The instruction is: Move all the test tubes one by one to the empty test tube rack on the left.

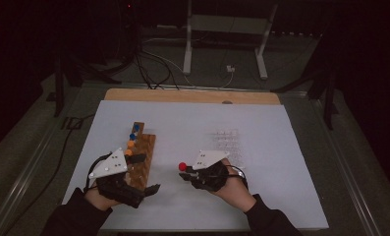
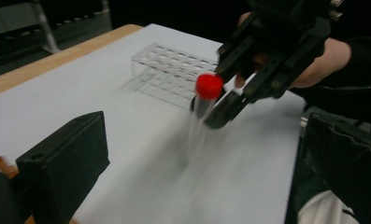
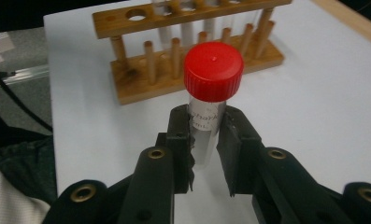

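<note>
While the wooden rack (image 1: 139,156) is sitting left of centre with the left gripper (image 1: 142,173) spread wide around its near end, the clear plastic rack (image 1: 225,142) is sitting right of centre. Bare white tabletop (image 1: 182,211) is lying open between them and along the lower edge. Mid-frame, the right gripper (image 1: 184,173) is clamping the red-capped tube (image 1: 182,166), cap poking up past its jaws.

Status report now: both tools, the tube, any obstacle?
Right tool shut on red-capped tube. Left tool open at wooden rack. Nothing blocking.
</note>
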A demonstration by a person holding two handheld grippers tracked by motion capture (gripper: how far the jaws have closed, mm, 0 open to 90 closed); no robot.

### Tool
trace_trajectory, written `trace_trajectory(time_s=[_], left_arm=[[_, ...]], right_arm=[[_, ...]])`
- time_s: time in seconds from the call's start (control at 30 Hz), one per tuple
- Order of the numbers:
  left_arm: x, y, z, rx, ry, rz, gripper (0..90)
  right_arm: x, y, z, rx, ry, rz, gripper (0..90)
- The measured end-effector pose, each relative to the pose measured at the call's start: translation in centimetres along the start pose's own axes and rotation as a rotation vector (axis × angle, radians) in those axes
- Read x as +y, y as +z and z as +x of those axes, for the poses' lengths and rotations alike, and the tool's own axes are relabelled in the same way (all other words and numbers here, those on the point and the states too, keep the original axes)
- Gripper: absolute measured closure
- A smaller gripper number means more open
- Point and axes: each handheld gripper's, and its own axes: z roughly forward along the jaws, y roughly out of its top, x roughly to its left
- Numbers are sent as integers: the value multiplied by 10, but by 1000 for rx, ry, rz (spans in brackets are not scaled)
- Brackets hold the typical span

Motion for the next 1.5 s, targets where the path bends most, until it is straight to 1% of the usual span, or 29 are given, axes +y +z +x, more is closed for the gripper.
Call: trace_trajectory(time_s=[0.1, 0.2, 0.33, 0.47, 0.5, 0.63, 0.67, 0.7, 0.73, 0.83, 0.97, 1.0, 1.03, 1.1, 1.17, 1.2, 1.23, 1.27, 1.3, 1.37, 1.4, 1.5], left_arm=[[1, 4, -4, -11, 8, 1, 29], [1, 9, -8, -27, 14, 3, 40], [0, 16, -12, -52, 22, 10, 79], [-2, 21, -13, -61, 24, 11, 169], [-3, 23, -14, -58, 31, 13, 196], [-4, 28, -16, -54, 40, 19, 327], [-4, 29, -16, -47, 44, 22, 363], [-4, 31, -16, -51, 46, 23, 400], [-4, 32, -16, -49, 44, 23, 434], [-5, 35, -17, -39, 54, 34, 531], [-5, 37, -17, -38, 64, 44, 647], [-6, 37, -17, -43, 63, 39, 678], [-5, 37, -17, -37, 66, 33, 702], [-4, 36, -17, -28, 83, 36, 710], [-3, 36, -15, -30, 81, 35, 713], [-2, 35, -15, -32, 82, 37, 714], [-2, 34, -14, -25, 81, 34, 715], [-1, 32, -13, -18, 85, 39, 715], [1, 30, -12, -11, 85, 36, 715], [3, 24, -9, -2, 80, 27, 716], [5, 21, -7, 10, 82, 20, 715], [9, 11, -3, 41, 78, 6, 716]], right_arm=[[0, 4, 7, 18, -7, 9, 742], [1, 6, 12, 30, -8, 6, 742], [2, 10, 18, 46, -20, 9, 742], [2, 14, 23, 65, -30, 16, 742], [2, 14, 24, 66, -33, 17, 742], [4, 13, 27, 73, -38, 12, 742], [4, 12, 28, 75, -40, 10, 742], [5, 12, 29, 78, -38, 9, 742], [5, 12, 30, 81, -41, 8, 742], [6, 13, 32, 86, -47, 7, 742], [6, 12, 33, 88, -45, 5, 742], [7, 11, 33, 88, -46, 3, 742], [7, 11, 33, 79, -47, 1, 742], [7, 10, 31, 84, -37, -3, 741], [7, 10, 31, 77, -31, -18, 739], [7, 10, 31, 82, -27, -20, 733], [7, 10, 30, 82, -24, -23, 715], [7, 9, 29, 78, -13, -33, 626], [6, 8, 28, 82, -9, -36, 581], [6, 5, 26, 51, -6, -45, 500], [6, 3, 24, 51, 1, -54, 467], [5, -4, 19, 21, 27, -74, 357]])
